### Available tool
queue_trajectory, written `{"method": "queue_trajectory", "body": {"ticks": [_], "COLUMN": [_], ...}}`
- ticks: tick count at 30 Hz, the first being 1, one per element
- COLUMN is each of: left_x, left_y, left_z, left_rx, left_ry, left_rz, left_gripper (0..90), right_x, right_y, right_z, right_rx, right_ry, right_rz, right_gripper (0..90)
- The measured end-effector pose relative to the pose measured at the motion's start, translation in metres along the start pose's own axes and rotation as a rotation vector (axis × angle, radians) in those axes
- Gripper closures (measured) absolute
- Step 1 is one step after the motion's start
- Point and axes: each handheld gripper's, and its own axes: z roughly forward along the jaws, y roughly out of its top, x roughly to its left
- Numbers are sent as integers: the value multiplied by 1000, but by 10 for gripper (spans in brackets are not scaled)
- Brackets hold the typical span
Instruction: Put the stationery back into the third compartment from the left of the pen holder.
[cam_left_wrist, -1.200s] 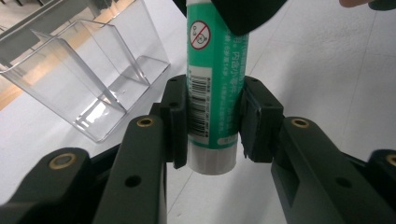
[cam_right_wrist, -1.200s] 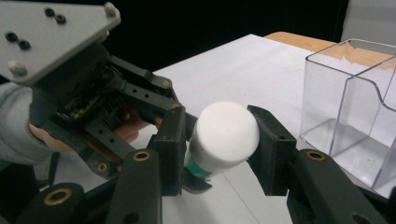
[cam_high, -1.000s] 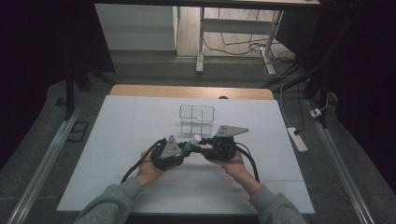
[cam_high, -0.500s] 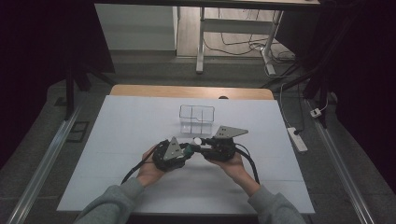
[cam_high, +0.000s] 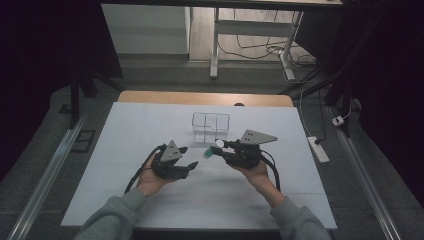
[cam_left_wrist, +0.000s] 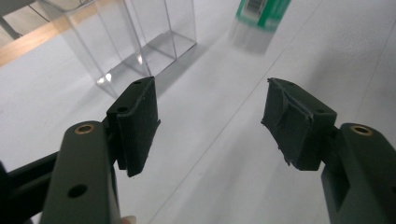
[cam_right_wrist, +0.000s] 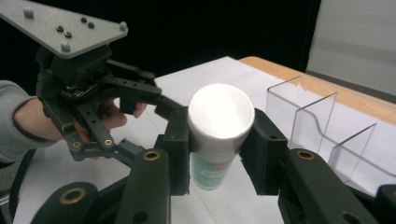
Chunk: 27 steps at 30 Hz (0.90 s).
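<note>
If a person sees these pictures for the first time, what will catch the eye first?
Probably the small bottle with a white cap, held between the jaws of the right gripper above the white table, near the middle. Next, the left gripper beside it, with jaws wide apart and nothing between them. Just behind both stands a clear plastic box with compartments.

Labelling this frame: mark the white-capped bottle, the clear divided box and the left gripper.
white-capped bottle (cam_right_wrist: 220, 112), right gripper view, on its cap top.
clear divided box (cam_high: 210, 120), high view, on its rear rim.
left gripper (cam_left_wrist: 210, 116), left gripper view, midway between its fingertips.
</note>
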Motion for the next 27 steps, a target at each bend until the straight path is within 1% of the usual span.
{"method": "queue_trajectory", "body": {"ticks": [5, 10, 15, 22, 24, 27], "left_x": [2, 7, 13, 18, 21, 24], "left_y": [-10, -22, -35, -55, -62, -71], "left_z": [-15, -28, -40, -57, -62, -67], "left_rx": [8, 17, 25, 48, 61, 66], "left_ry": [5, 34, 49, 72, 83, 96], "left_rz": [-12, -26, -63, -100, -116, -144], "left_gripper": [339, 345, 345, 340, 333, 327], "right_x": [-2, -4, -5, -5, -5, -4], "right_y": [5, 11, 16, 17, 18, 18], "right_z": [-6, -13, -17, -19, -19, -19], "right_rx": [-21, -43, -57, -54, -55, -54], "right_ry": [-13, -30, -46, -62, -66, -72], "right_rz": [0, -10, -22, -34, -41, -49], "right_gripper": [634, 634, 634, 633, 633, 634]}}
